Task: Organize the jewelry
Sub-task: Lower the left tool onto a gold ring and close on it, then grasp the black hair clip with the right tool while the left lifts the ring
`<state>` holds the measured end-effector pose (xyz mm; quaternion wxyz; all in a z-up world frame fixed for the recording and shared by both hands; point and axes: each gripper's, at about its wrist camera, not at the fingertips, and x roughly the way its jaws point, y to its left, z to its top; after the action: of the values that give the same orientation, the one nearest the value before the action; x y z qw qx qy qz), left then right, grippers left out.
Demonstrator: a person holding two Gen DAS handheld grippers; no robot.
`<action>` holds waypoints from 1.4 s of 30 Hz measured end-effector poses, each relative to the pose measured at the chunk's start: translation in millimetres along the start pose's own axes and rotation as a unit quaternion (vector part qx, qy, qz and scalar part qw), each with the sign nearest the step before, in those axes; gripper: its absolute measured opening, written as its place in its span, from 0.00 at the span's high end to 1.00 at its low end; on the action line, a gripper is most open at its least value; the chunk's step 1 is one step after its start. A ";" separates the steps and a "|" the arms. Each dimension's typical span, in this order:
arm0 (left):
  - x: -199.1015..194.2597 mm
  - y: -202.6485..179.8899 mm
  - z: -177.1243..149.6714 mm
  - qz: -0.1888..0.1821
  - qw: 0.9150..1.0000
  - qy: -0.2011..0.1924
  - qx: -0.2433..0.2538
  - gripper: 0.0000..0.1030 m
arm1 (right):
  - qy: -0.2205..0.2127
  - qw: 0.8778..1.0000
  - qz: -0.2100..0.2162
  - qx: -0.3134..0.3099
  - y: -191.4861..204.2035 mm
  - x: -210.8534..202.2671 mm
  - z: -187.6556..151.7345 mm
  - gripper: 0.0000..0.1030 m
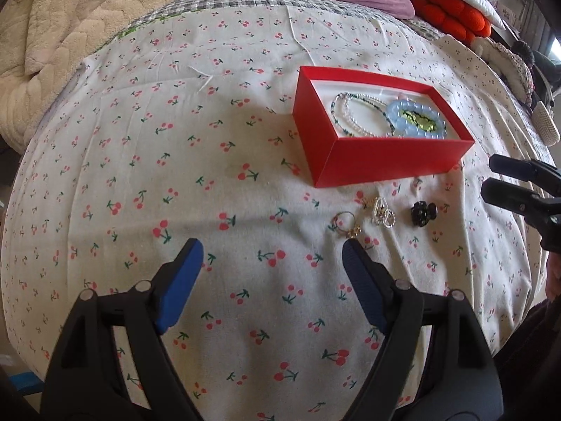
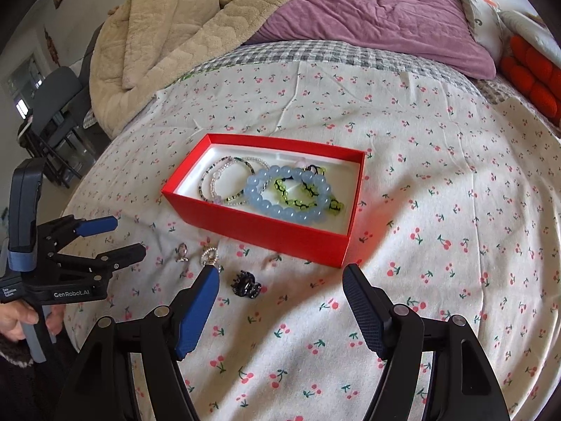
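A red box (image 1: 378,156) (image 2: 266,231) sits on the cherry-print sheet. It holds a blue bead bracelet (image 1: 413,119) (image 2: 291,193), thin beaded bracelets (image 1: 350,112) (image 2: 224,182) and a green-and-black piece (image 2: 298,189). In front of the box lie a gold ring (image 1: 345,222) (image 2: 182,252), a pearl-and-crystal piece (image 1: 380,210) (image 2: 209,256) and a black flower piece (image 1: 423,213) (image 2: 247,286). My left gripper (image 1: 271,251) (image 2: 129,238) is open and empty, just short of the ring. My right gripper (image 2: 280,275) (image 1: 489,175) is open and empty, close to the black piece.
A beige blanket (image 2: 168,35) and a purple duvet (image 2: 378,14) are heaped beyond the box. Orange cushions (image 1: 452,14) and pillows lie at the far right. A chair (image 2: 59,112) stands off the bed at the left.
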<state>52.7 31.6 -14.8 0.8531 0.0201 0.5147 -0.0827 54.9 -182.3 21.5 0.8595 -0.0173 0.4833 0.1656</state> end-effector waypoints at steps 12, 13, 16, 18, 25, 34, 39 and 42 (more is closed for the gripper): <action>12.6 -23.9 -9.2 -0.076 0.996 0.007 0.051 0.33 | -0.004 0.999 0.016 -0.030 3.5 13.6 -23.2 0.28; 13.2 -26.4 -8.8 -0.082 0.995 0.007 0.054 0.39 | -0.003 0.999 0.018 -0.035 5.3 15.1 -23.8 0.28; 17.4 -33.2 -8.4 -0.103 0.993 0.010 0.063 0.52 | -0.006 0.998 0.022 -0.056 12.1 19.4 -25.5 0.28; 21.9 -36.1 -8.9 -0.111 0.992 0.013 0.065 0.54 | -0.005 0.997 0.025 -0.070 17.2 23.1 -26.7 0.28; 30.6 -37.8 -3.5 -0.120 0.991 0.010 0.061 0.61 | 0.004 0.993 0.039 -0.109 31.3 35.2 -29.5 0.28; 40.3 -35.2 4.6 -0.116 0.992 0.006 0.055 0.70 | 0.015 0.991 0.043 -0.123 35.0 49.5 -30.1 0.29; 43.1 -35.3 6.8 -0.109 0.992 0.002 0.057 0.75 | 0.026 0.990 0.035 -0.133 35.8 57.2 -30.9 0.34; 44.0 -33.4 7.2 -0.101 0.993 0.002 0.054 0.83 | 0.032 0.990 0.032 -0.137 34.1 62.1 -31.2 0.35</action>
<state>73.7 -7.5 -48.5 0.8369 0.0143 0.5108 -0.1960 48.6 -139.4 -42.6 0.8276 -0.1252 0.4832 0.2569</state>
